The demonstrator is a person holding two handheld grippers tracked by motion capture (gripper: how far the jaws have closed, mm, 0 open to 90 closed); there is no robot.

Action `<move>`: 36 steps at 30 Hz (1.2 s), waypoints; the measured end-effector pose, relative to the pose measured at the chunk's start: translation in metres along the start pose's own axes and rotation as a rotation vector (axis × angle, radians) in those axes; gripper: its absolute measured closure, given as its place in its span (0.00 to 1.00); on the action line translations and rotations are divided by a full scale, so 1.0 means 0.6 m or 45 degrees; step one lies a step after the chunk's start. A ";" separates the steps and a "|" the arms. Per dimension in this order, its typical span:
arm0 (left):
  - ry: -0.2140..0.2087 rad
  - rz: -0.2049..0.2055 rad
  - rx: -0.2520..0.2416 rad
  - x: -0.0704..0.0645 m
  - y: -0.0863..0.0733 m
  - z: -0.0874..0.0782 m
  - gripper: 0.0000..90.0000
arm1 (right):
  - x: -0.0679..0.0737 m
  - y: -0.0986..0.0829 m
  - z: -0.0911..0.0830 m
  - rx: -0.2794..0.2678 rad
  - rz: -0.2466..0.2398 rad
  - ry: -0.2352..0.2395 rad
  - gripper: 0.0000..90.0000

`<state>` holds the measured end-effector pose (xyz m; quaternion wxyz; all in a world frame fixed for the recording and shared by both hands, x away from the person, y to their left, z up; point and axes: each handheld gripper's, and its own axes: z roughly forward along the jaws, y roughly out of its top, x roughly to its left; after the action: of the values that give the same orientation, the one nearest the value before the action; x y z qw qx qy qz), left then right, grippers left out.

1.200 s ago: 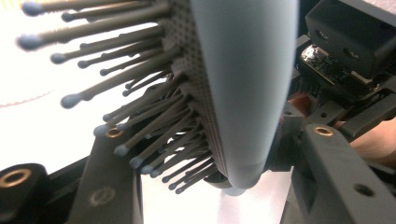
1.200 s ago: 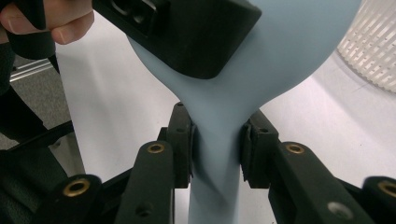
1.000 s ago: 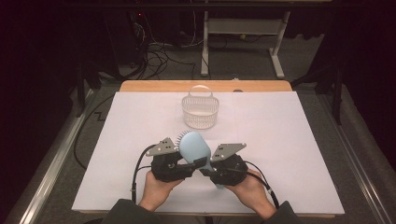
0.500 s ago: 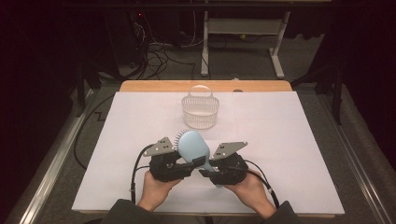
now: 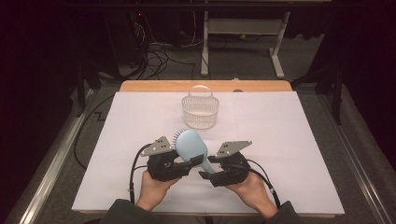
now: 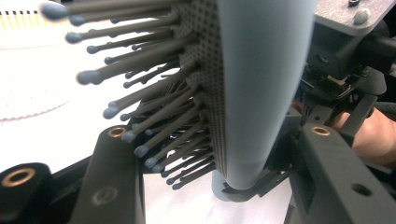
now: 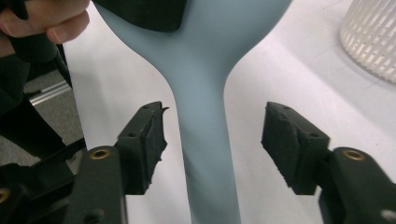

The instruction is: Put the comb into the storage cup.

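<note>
A light blue hairbrush [image 5: 190,147] with grey bristles is held a little above the white table cover. My left gripper [image 5: 185,164] is shut on its head: in the left gripper view the bristles [image 6: 154,116] press on one jaw and the smooth back [image 6: 261,93] rests against the other. My right gripper [image 5: 205,172] is open around the handle [image 7: 203,140], and each of its pads [image 7: 144,144] stands clear of the handle with a gap on either side.
A white slatted basket [image 5: 200,112] with a handle stands beyond the brush at the table's middle back; its edge [image 7: 373,42] also appears in the right gripper view. White cover [image 5: 289,135] spreads over the table. Cables and a desk frame lie on the floor behind.
</note>
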<state>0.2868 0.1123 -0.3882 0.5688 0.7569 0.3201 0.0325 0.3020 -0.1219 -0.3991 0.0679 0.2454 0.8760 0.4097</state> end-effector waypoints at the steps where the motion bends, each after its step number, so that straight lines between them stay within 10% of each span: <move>1: 0.002 0.001 0.000 0.000 0.000 0.000 0.57 | 0.000 0.000 -0.001 -0.004 -0.003 -0.002 0.42; 36: 0.060 -0.020 -0.037 0.015 0.003 -0.023 0.56 | -0.069 -0.085 -0.103 -0.182 0.153 -0.228 0.23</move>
<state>0.2888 0.1283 -0.3843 0.5723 0.7450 0.3389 0.0504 0.2994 -0.2119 -0.4001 0.1387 0.3275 0.8187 0.4507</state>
